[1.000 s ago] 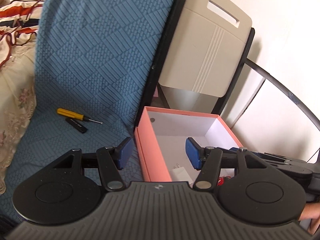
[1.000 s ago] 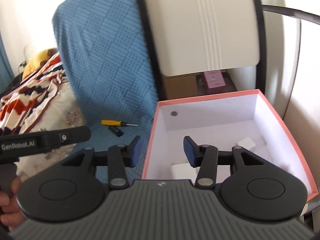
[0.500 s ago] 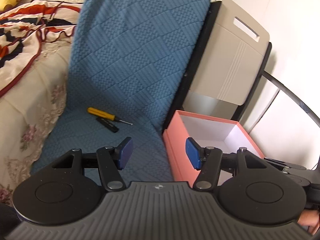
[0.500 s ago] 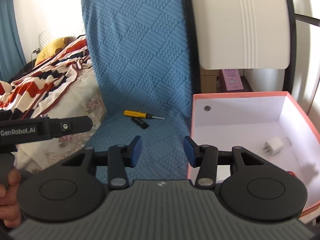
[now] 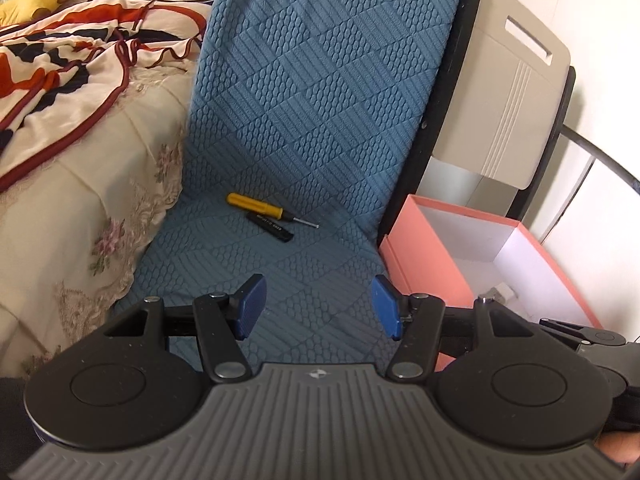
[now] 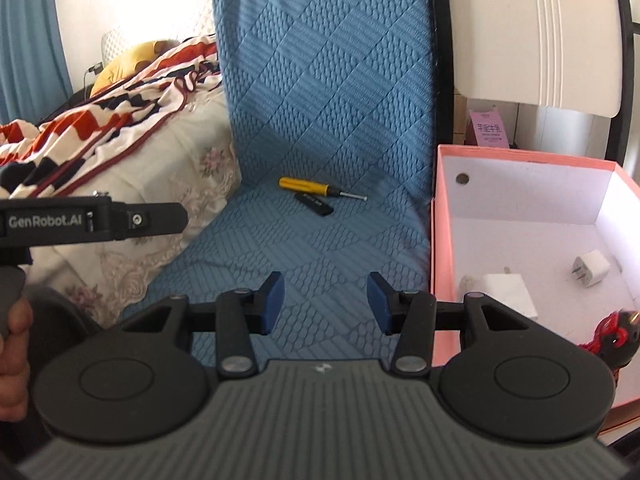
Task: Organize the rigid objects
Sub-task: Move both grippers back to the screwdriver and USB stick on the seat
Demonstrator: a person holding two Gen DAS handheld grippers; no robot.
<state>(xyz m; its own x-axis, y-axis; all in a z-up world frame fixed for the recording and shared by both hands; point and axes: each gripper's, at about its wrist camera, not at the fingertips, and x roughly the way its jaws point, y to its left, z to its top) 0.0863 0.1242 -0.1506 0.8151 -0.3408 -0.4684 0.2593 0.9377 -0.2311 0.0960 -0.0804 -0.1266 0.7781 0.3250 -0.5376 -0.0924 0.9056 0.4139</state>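
With both hand-held grippers, left (image 5: 318,306) and right (image 6: 326,304), empty and spread wide, grabbing the yellow screwdriver (image 6: 310,187) risked snagging the touching black stick (image 6: 314,204).

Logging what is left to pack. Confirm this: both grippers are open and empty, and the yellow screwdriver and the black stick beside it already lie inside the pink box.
One thing is wrong. The yellow screwdriver and black stick lie on the blue cushion, outside the pink box, as the right wrist view shows. Left gripper and right gripper are indeed open and empty.
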